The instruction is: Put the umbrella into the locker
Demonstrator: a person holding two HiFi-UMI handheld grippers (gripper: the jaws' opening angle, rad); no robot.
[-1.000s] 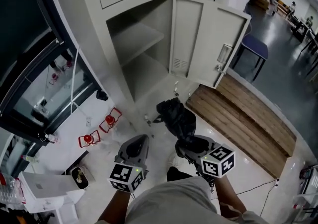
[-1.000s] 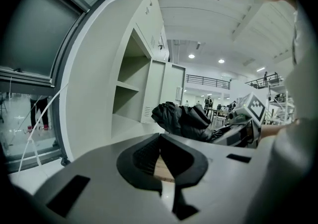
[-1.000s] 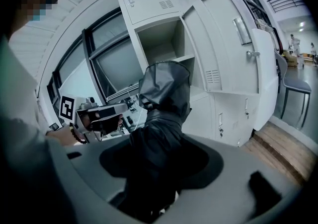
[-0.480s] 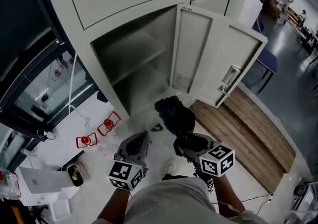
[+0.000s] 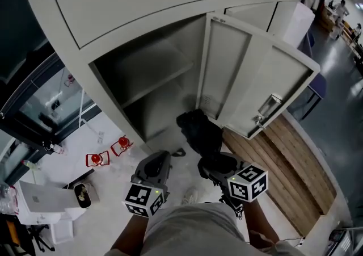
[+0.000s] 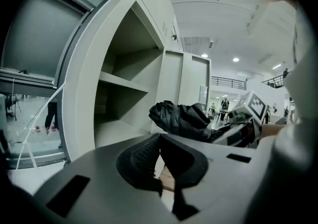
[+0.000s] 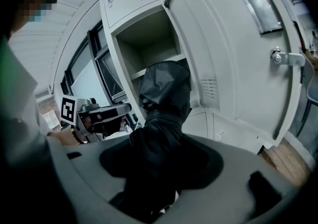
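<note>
The right gripper (image 5: 218,164) has its fingers clenched on a black, folded fabric umbrella (image 5: 198,133). In the right gripper view the dark cloth fills the space between them (image 7: 159,168), and the bundle runs straight out past the fingertips. Its far, rumpled end (image 7: 164,84) hangs ahead of the fingers, in the air above the pale floor (image 5: 170,164), at the mouth of the tall grey metal locker (image 5: 113,16). As the left gripper view shows it (image 6: 181,118), that end is in front of the opening and not inside it.

The left gripper (image 5: 154,168) is just to the left of the right one, a little behind the umbrella's end. Its fingers are pressed together at the tips with nothing between them (image 6: 159,141).

Beyond both sets of fingertips the locker compartment stands open, with a grey shelf (image 5: 153,76) across it. The locker's grey door (image 5: 249,84) is swung out ahead and to the right of the right fingers. Wooden planks (image 5: 283,175) lie on the floor to the right of those fingers. Two small red lanterns (image 5: 96,159) stand well to the left of the left fingers.
</note>
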